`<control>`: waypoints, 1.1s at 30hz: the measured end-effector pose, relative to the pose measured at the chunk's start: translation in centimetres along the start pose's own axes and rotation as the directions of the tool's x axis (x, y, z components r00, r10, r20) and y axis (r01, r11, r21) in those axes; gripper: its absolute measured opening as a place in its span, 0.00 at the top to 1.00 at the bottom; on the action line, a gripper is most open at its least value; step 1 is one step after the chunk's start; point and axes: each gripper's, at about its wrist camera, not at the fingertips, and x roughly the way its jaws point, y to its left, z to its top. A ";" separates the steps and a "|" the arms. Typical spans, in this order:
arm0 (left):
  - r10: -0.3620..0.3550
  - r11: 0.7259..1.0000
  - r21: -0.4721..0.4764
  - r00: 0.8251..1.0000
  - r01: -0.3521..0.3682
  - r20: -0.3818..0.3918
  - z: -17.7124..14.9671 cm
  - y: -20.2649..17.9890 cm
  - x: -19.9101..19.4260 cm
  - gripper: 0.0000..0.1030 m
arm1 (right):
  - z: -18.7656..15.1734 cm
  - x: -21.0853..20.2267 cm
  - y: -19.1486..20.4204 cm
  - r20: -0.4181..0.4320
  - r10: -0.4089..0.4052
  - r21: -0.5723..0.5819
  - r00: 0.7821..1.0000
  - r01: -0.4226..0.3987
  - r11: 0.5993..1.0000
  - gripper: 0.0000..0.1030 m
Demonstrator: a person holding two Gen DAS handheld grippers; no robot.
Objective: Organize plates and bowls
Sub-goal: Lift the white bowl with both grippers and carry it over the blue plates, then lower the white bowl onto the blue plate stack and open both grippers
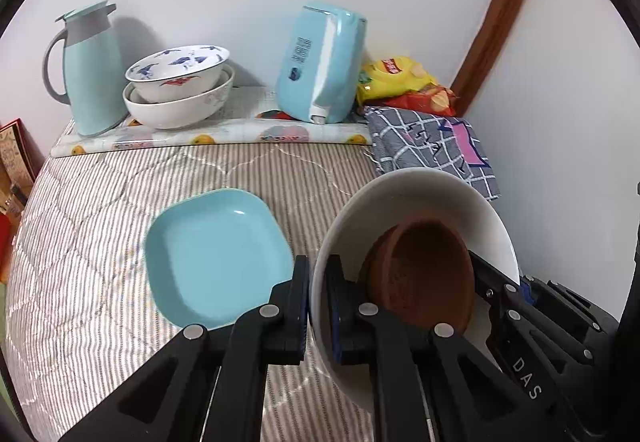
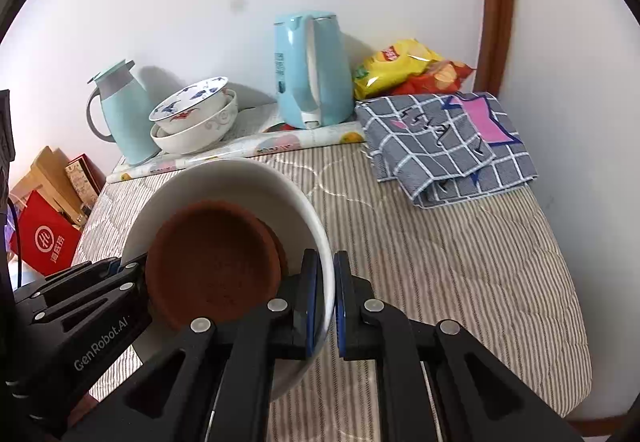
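White lettering "DAS" is showing on the black right gripper [image 1: 496, 274]; "GenRobot.AI" is showing on the black left gripper [image 2: 132, 270]. Other print is staying too small to read.

The left gripper [image 1: 318, 302] is closed on the left rim of a bowl, and the right gripper [image 2: 326, 302] pinches its right rim.
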 end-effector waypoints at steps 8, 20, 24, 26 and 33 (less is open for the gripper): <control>0.021 0.999 -0.024 1.000 -0.021 0.002 0.6 2.7 0.1 0.91 | 0.9 1.2 2.7 -0.007 0.019 -0.028 1.000 -0.020 0.999 0.93; 0.048 0.995 -0.083 0.999 -0.050 -0.022 1.1 6.9 1.8 0.91 | 1.9 4.2 6.5 -0.044 0.047 -0.068 0.998 -0.050 0.996 0.93; 0.056 0.993 -0.107 0.998 -0.060 -0.035 1.1 8.4 2.6 0.91 | 2.1 5.6 7.6 -0.066 0.057 -0.079 0.996 -0.062 0.995 0.93; 0.060 0.991 -0.119 0.997 -0.064 -0.041 1.3 9.1 2.9 0.91 | 2.2 6.2 8.1 -0.076 0.062 -0.089 0.995 -0.069 0.994 0.93; 0.071 0.986 -0.147 0.996 -0.078 -0.057 1.6 11.0 4.0 0.91 | 2.6 8.1 9.8 -0.098 0.073 -0.119 0.993 -0.084 0.989 0.93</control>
